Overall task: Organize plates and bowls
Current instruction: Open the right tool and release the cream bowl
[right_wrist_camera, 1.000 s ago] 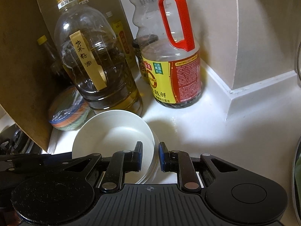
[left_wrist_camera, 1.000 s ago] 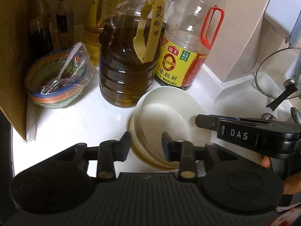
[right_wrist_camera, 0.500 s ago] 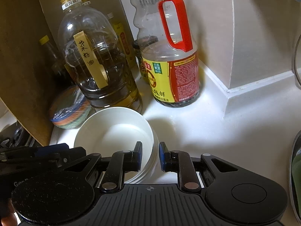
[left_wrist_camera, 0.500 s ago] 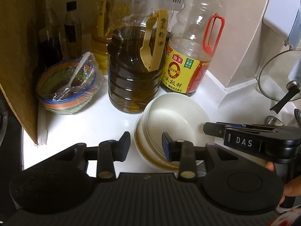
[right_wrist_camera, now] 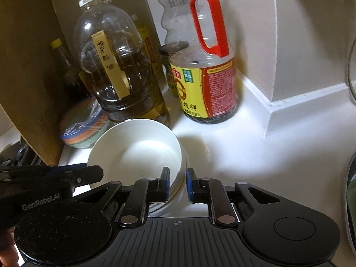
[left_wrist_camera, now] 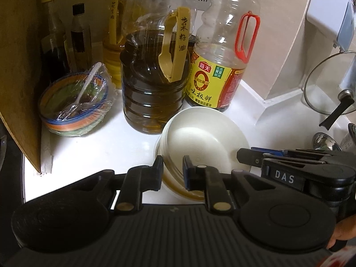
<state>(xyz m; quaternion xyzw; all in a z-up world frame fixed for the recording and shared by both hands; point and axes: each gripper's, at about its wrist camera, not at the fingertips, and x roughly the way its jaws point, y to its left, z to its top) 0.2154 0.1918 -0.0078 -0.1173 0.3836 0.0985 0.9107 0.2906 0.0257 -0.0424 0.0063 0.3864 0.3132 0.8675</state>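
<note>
Both tools clamp the white bowl stack (left_wrist_camera: 200,138), just in front of the oil jug (left_wrist_camera: 153,82): left tool (left_wrist_camera: 171,173) and right tool (right_wrist_camera: 178,183) have just tightened on opposite rims (stacking done, placement pending).

White bowls (left_wrist_camera: 200,133) — striped bowl (left_wrist_camera: 73,111), seemingly orange-blue-green

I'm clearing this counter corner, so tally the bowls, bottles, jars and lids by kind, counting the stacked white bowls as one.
White bowl stack: 1
Wrapped striped bowl: 1
Big handled bottles: 3
Slim bottles: 2
Dark-lidded jar: 1
Glass lid: 1
Total: 9
</note>
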